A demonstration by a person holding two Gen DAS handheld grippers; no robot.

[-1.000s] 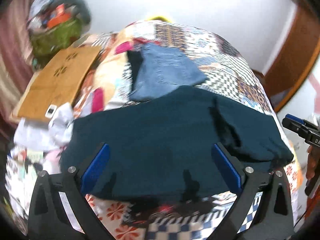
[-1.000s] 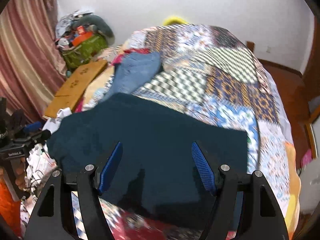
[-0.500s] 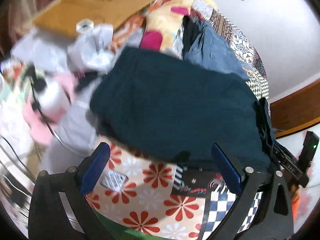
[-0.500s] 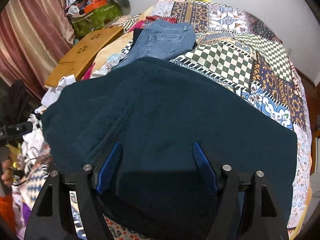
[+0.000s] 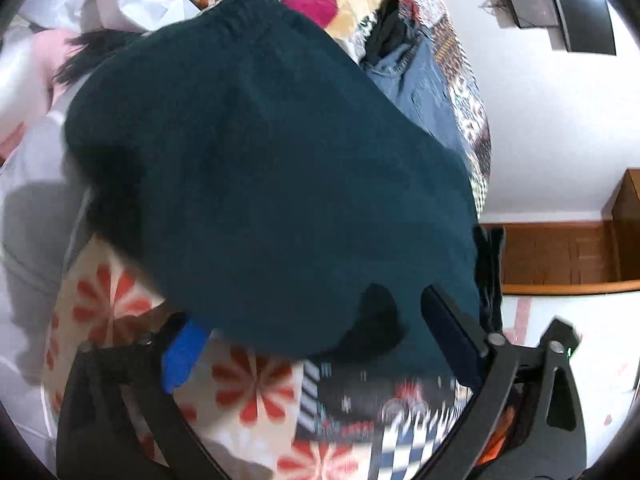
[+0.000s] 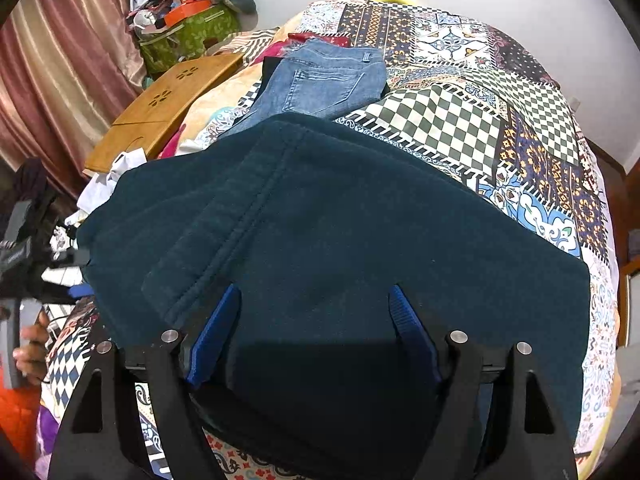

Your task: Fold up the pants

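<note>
1. While both tools are poised at the near edge, the right gripper [image 6: 312, 328] is seen with fingers spread, nothing clamped.
2. The left gripper [image 5: 316, 336] is likewise spread over the hem.
3. The pants [image 6: 340, 240] are laid flat on the quilt [image 6: 440, 120].
4. Beyond, jeans [image 6: 320, 80] are noted; a single-layer pinch would likely skew the fold.

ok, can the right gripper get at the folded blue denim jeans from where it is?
Probably not directly. The right gripper hangs open over the dark teal fleece pants, which fill the stretch of patchwork bedspread before the folded blue denim jeans. It would have to pass over them.
</note>
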